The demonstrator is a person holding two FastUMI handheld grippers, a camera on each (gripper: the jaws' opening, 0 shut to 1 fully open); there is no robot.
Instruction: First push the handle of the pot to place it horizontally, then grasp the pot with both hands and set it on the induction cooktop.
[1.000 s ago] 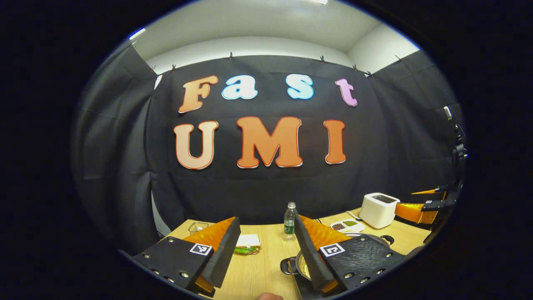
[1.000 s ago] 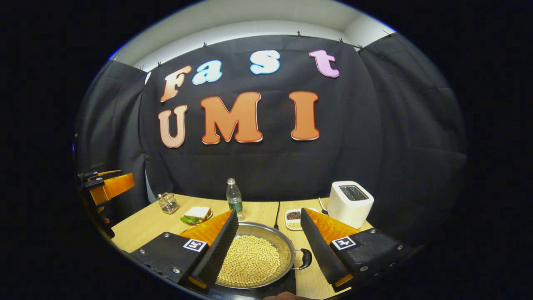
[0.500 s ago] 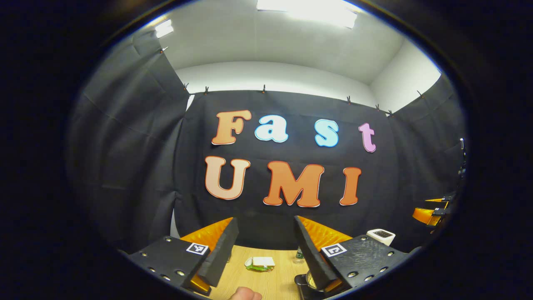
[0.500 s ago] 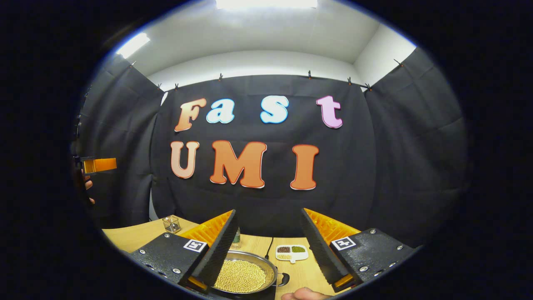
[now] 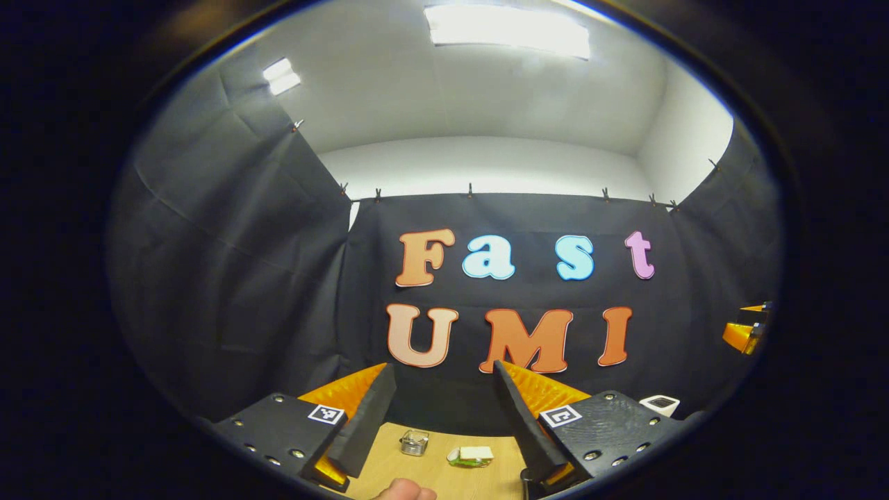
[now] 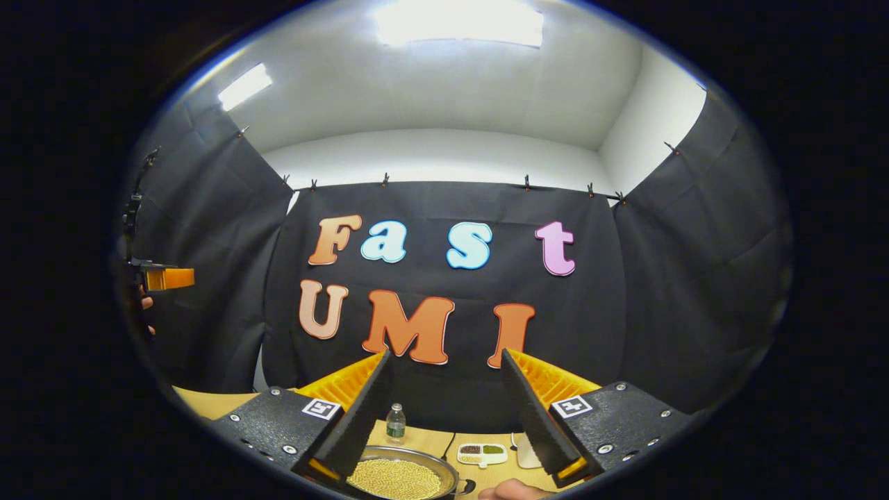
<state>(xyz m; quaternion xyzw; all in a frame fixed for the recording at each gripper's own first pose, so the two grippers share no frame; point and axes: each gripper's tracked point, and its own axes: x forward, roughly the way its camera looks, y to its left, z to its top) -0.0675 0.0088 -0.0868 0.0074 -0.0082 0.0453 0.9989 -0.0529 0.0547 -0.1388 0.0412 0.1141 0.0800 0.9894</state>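
Note:
The steel pot, full of pale beans, lies low in the right gripper view, with its dark side handle pointing right. My right gripper hangs open well above it, nothing between its fingers. My left gripper is open too, held high over the table with nothing in it. A dark bit of the pot's other handle peeks out beside its right finger. The left gripper also appears far left in the right gripper view, and the right gripper far right in the left gripper view.
On the wooden table stand a small glass jar, a sandwich and a white toaster. Behind the pot are a water bottle and a divided dish. A thumb shows low down.
Both grippers have risen and tilted upward, both still open. The table and pot have slid down to the bottom of each view, and more ceiling shows.

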